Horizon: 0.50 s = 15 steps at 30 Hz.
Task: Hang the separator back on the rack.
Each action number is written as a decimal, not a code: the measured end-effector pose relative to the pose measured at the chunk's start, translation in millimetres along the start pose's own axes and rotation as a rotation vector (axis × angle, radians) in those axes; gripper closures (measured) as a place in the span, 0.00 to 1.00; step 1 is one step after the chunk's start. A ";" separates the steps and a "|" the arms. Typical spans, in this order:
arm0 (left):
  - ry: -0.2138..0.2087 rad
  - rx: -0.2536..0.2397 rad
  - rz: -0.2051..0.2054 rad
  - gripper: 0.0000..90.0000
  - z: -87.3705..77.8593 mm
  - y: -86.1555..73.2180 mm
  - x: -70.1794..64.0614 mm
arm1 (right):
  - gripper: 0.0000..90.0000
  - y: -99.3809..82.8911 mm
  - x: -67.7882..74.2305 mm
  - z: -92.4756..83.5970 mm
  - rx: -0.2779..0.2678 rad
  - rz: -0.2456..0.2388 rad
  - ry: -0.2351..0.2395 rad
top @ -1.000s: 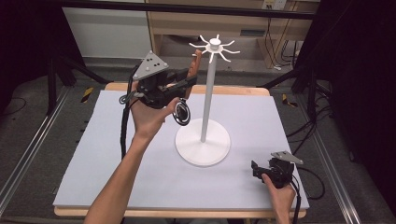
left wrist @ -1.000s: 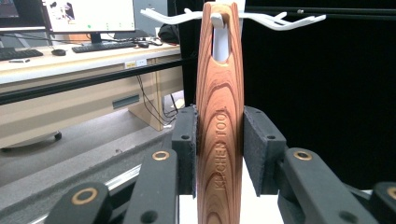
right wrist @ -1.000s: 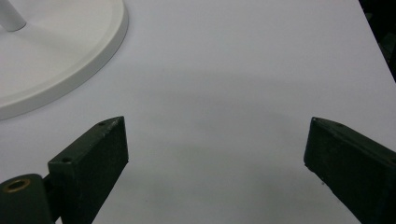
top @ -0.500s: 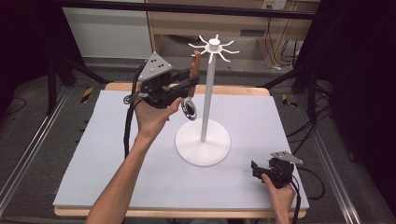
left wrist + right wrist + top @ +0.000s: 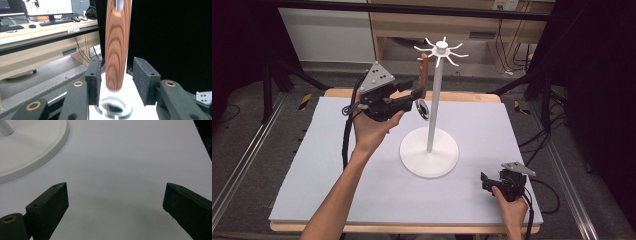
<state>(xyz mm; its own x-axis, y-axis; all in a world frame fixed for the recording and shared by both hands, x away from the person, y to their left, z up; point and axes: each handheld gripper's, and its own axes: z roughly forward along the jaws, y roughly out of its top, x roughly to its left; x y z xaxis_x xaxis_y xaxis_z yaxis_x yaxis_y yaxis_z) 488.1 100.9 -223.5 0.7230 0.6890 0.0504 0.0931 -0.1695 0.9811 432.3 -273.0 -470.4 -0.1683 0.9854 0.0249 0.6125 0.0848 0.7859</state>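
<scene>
A wooden-handled utensil with a round metal head hangs from one arm of the white metal hanging stand with radial hooks, its brown striped handle upright and its shiny head at the bottom, beside the stand's post. In the left gripper view the same handle runs down between the two black pads, with a hook passing through the hole near its top and the blurred metal ring of the head below. The left gripper, held raised in the person's left hand, sits level with the lower part of the handle. Its jaws have just been opening: they now stand apart on either side of the handle, a gap visible on each side, so nothing is pinched. The grey three-cornered plate tops this gripper, and its cable trails down beside the forearm.

The stand's round white base rests near the middle of the pale lavender mat that covers the wooden counter. The right gripper lies low on the mat near the counter's front right corner, well apart from the utensil, held by the right hand. Its jaws are spread wide over bare mat with nothing between them; the rim of the base shows ahead and to the left in the right gripper view.
</scene>
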 end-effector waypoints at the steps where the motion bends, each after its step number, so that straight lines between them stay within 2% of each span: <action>1: 0.001 0.003 0.003 0.64 -1.9 -2.5 0.5 | 0.08 0.0 0.2 0.1 0.001 0.000 0.000; 6: -0.002 0.038 0.003 0.57 -9.6 -15.3 3.3 | 0.08 -0.2 1.4 0.1 0.004 0.003 -0.001; 7: 0.008 0.052 0.007 0.56 -13.6 -23.4 5.0 | 0.08 -0.3 1.3 0.1 0.005 0.002 -0.001; 8: 0.015 0.043 0.031 0.55 -14.8 -27.0 8.0 | 0.08 -0.3 1.2 0.1 0.005 0.004 -0.002; 9: 0.013 0.048 0.018 0.55 -16.8 -31.8 8.7 | 0.08 -0.4 1.1 0.1 0.005 0.006 -0.001; 10: 0.014 0.065 -0.012 0.54 -19.3 -37.0 8.6 | 0.08 -0.5 0.8 0.2 0.005 0.003 -0.002; 11: 0.014 0.065 -0.012 0.53 -19.3 -37.0 8.6 | 0.08 -0.5 0.8 0.2 0.005 0.003 -0.002; 15: 0.024 0.096 -0.035 0.51 -27.0 -62.2 14.2 | 0.08 -0.9 1.0 0.1 0.006 0.005 -0.003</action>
<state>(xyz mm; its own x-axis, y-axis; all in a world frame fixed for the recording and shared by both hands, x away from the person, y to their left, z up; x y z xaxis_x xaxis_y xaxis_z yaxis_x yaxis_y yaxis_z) 474.1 140.3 -278.8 0.7015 0.7123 0.0220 0.1843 -0.2112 0.9599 431.7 -272.1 -471.2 -0.1625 0.9863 0.0270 0.6184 0.0804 0.7818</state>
